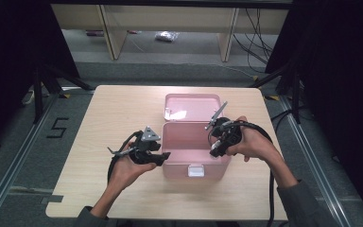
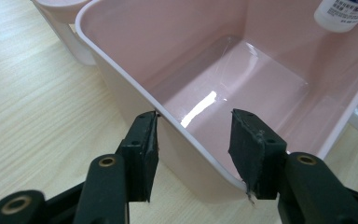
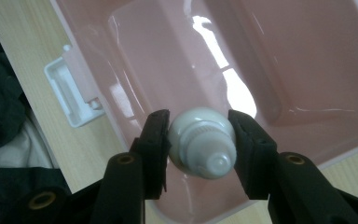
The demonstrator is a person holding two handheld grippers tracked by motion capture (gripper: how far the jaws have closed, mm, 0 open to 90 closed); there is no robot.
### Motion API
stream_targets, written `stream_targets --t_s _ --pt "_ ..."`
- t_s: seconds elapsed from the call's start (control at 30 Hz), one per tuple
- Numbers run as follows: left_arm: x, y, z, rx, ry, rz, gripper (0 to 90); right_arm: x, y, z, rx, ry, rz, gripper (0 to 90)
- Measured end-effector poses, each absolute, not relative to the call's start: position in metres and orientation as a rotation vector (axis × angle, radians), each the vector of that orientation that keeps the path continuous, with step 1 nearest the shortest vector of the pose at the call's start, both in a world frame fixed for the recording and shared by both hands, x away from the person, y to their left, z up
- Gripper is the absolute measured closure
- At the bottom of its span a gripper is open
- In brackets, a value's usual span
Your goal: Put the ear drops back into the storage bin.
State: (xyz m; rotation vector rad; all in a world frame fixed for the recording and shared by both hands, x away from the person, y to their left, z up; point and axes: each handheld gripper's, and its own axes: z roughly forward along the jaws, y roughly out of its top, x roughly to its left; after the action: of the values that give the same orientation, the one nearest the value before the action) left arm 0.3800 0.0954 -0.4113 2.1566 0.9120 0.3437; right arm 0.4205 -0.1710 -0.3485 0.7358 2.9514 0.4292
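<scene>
The right gripper (image 3: 199,140) is clamped on a small white bottle (image 3: 204,149), its cap end facing the camera, held over the open pink plastic box (image 1: 189,135). The left gripper (image 2: 193,149) has its jaws apart, straddling the box's near wall, one jaw outside and one inside, not visibly pinching it. The hinged lid (image 1: 191,106) lies back on the wooden table (image 1: 118,109). The round bottle could slip or twist between the flat pads, and the unpinned box could slide if nudged.

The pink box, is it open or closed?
Open. The pink box has its lid flipped back flat on the table behind it, and the left gripper view looks straight down to its shiny bare bottom.
</scene>
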Motion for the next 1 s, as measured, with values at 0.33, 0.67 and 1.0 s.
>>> stream_targets --t_s 0.33,0.67,1.0 --pt "0.38 0.095 -0.411 2.158 0.914 0.346 51.6 0.423 -0.174 -0.363 0.762 2.963 0.403 60.3" --pt "0.38 0.095 -0.411 2.156 0.913 0.345 51.5 0.425 -0.174 -0.371 0.755 2.978 0.379 60.3" --pt "0.38 0.095 -0.411 2.157 0.916 0.349 51.6 0.426 -0.174 -0.378 0.781 2.989 0.347 60.3"
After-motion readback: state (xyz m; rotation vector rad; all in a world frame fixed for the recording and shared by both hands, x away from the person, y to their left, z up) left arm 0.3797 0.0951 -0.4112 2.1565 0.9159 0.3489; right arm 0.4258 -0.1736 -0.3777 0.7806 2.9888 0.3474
